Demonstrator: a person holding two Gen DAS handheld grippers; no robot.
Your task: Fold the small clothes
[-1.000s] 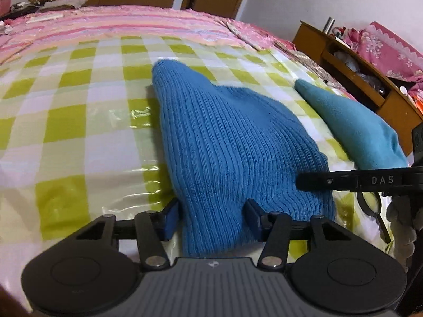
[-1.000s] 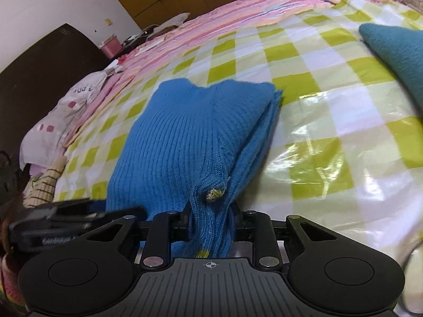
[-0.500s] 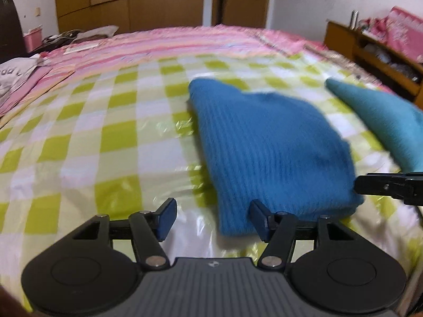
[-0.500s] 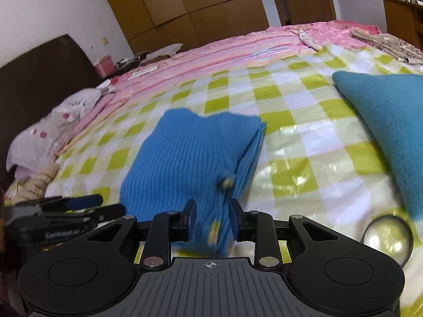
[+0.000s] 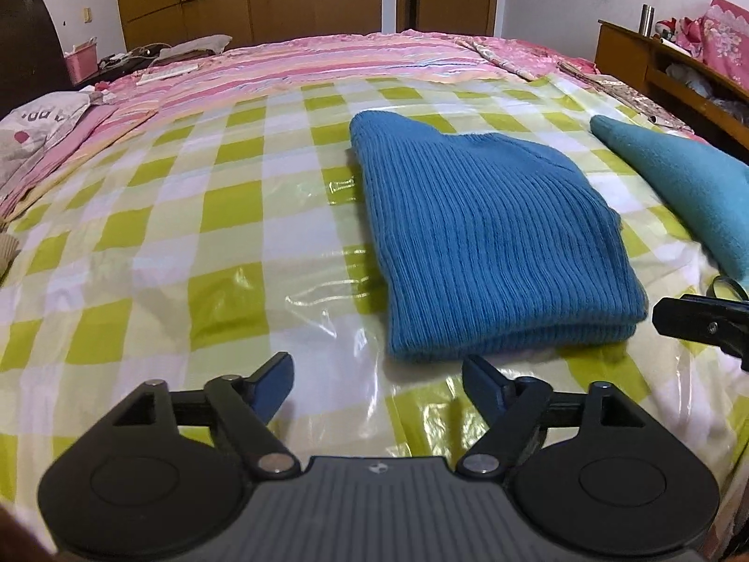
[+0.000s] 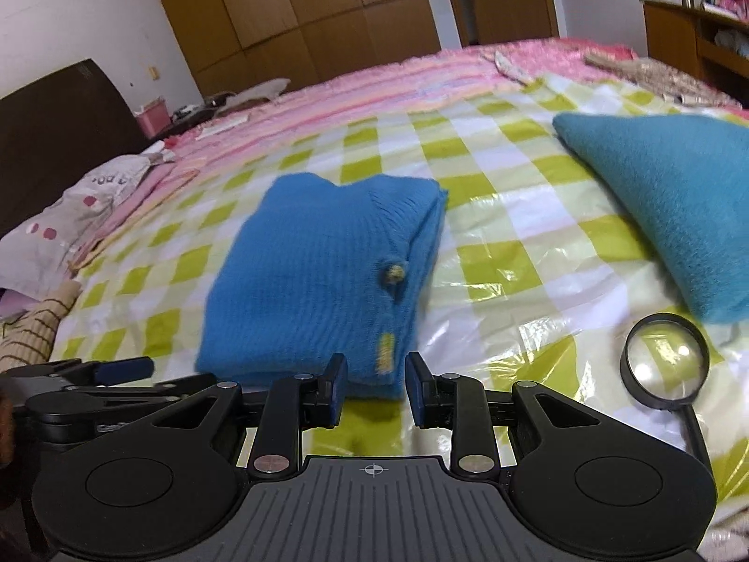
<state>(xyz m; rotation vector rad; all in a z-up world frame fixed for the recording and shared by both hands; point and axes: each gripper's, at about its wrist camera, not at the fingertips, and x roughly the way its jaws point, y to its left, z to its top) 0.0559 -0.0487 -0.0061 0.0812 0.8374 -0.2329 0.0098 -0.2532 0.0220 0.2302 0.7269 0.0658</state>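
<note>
Blue pads first: my left gripper point(image 5: 377, 386) has just been opening and its jaws now stand wide, with only bare sheet between them. My right gripper point(image 6: 377, 391) has its jaws parted a little way; the near edge of the sweater point(image 6: 323, 281) shows in the gap, but the pads do not press on it, so I read it as released.

The sweater lies folded on the checked plastic sheet point(image 5: 154, 243), just beyond both sets of fingertips. In the left view its near folded edge runs across in front of the jaws; in the right view its stacked layers show along the right side, with a small button point(image 6: 395, 273) there.

Left of the sweater the sheet is open and glossy, wrinkled in spots, all the way to the pink bedding point(image 5: 327, 61). Right of it there is a clear strip of sheet, then a magnifying glass point(image 6: 664, 360) lying flat, and beyond that a teal cloth point(image 6: 674, 201).

At the far left a pink bin point(image 5: 80, 57) stands by the dark headboard point(image 6: 61, 126); I cannot tell what is in it. On the far right a wooden shelf point(image 5: 674, 70) holds some bundled things, too small to make out. Wooden wardrobe doors point(image 6: 299, 14) close the back.
</note>
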